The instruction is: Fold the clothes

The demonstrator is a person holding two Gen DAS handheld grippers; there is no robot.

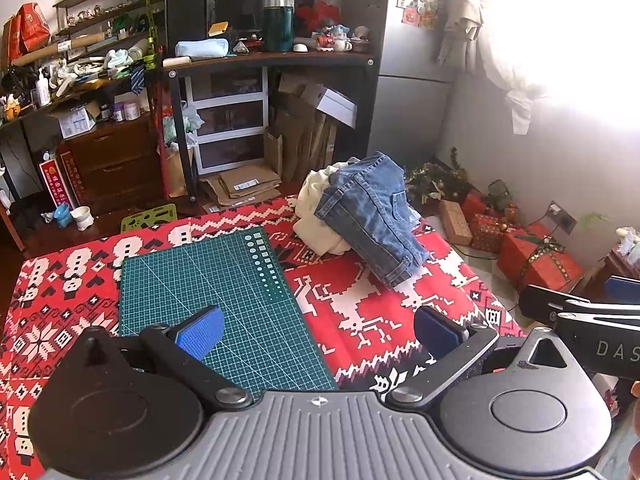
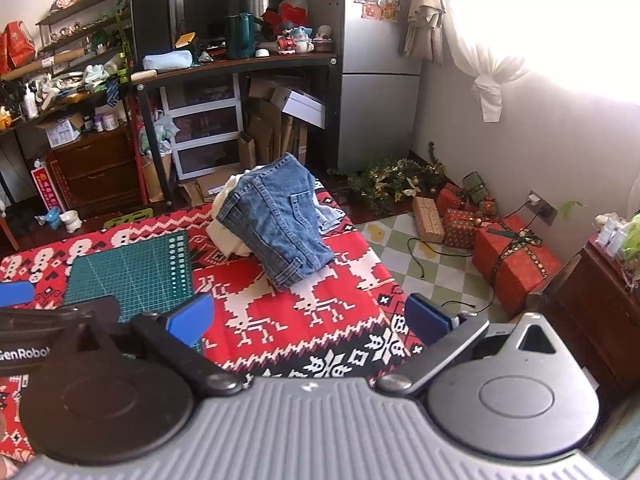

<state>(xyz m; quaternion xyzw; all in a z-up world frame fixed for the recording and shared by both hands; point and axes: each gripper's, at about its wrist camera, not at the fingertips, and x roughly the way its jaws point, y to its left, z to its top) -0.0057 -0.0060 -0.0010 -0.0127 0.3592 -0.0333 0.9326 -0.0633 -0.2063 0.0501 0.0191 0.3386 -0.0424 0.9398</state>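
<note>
A heap of clothes sits at the table's far right corner: blue denim shorts (image 1: pixel 372 216) (image 2: pixel 280 220) lie draped over a crumpled cream garment (image 1: pixel 316 216) (image 2: pixel 226 220). My left gripper (image 1: pixel 318 330) hovers open over the near part of the table, its blue pads wide apart with nothing between them. My right gripper (image 2: pixel 308 318) is open too and holds nothing, close beside the left one. Both stand well short of the pile. In the left wrist view the right gripper's body (image 1: pixel 592 328) shows at the right edge.
A red, white and black patterned cloth (image 1: pixel 360 304) (image 2: pixel 320 308) covers the table, with a green cutting mat (image 1: pixel 224 280) (image 2: pixel 132 272) on its left half. Beyond are cluttered shelves (image 1: pixel 100 40), a grey fridge (image 2: pixel 376 80) and wrapped gift boxes (image 2: pixel 516 260) on the floor at right.
</note>
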